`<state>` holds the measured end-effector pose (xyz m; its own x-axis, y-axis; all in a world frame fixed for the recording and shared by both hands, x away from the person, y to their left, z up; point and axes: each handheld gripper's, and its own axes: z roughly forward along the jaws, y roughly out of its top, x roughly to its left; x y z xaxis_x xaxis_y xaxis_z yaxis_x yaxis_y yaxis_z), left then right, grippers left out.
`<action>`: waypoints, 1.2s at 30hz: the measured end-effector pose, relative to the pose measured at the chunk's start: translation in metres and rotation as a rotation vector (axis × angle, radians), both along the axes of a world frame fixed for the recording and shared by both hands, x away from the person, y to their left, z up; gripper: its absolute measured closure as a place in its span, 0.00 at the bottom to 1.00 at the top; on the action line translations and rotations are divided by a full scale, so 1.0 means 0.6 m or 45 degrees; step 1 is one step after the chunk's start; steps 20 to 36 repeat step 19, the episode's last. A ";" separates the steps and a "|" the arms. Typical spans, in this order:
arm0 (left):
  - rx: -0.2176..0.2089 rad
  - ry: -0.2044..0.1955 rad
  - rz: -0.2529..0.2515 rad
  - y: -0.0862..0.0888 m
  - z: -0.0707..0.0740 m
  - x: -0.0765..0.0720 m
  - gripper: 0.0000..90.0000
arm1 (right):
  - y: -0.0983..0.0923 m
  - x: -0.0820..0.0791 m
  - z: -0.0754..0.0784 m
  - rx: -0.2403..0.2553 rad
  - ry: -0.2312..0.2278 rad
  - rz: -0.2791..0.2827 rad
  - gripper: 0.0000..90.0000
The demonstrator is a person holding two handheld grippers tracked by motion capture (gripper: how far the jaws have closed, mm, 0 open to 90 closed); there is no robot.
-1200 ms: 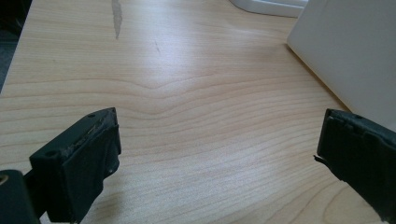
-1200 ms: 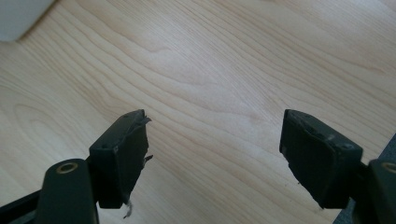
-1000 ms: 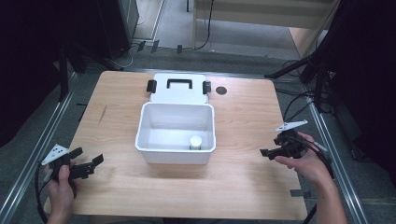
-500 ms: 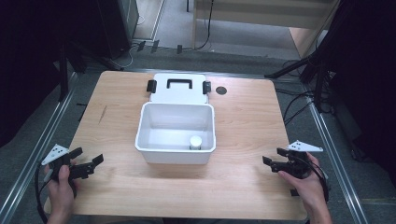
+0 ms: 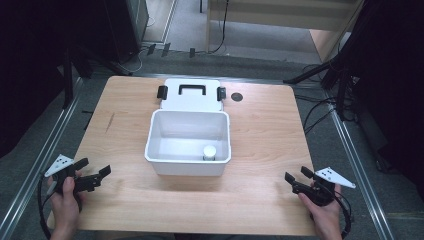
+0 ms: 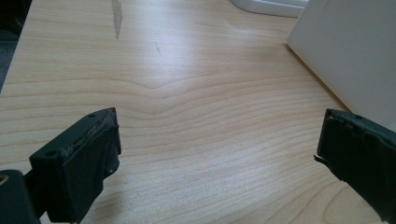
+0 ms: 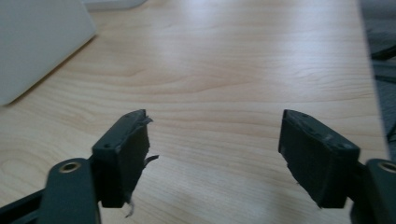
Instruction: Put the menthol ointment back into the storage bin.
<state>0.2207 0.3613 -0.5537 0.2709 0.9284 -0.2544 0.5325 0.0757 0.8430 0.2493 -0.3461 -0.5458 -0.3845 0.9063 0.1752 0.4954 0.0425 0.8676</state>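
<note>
Left gripper (image 5: pixel 92 176) at the near left corner of the table (image 5: pixel 260 200), held low over the wood in a hand (image 5: pixel 64 200), jaws spread wide with nothing between them, only bare wood grain in the gap in the left gripper view; tips pointing right toward the white box (image 5: pixel 187 167), well apart from it

White box in the middle of the table, open at the top, with a small white bottle (image 5: pixel 209 152) standing upright inside near its near right corner, touching or just beside the near wall; hard to tell which. White lid (image 5: pixel 191 102) lying flat just beyond the far wall of the box, black handle (image 5: pixel 191 89) on top and a black latch at each end. Small dark round hole (image 5: pixel 236 97) in the wood just right of the lid

Right gripper (image 5: pixel 298 181) at the near right corner, low over the table, held in a hand (image 5: pixel 322 210), tips pointing left toward the box and well apart from it; jaws wide apart, just been opening, empty, plain wood between them in the right gripper view
</note>
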 end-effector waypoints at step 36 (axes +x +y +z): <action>0.020 0.005 0.021 -0.002 0.000 -0.002 0.00 | -0.010 -0.013 0.000 0.067 -0.067 -0.043 0.15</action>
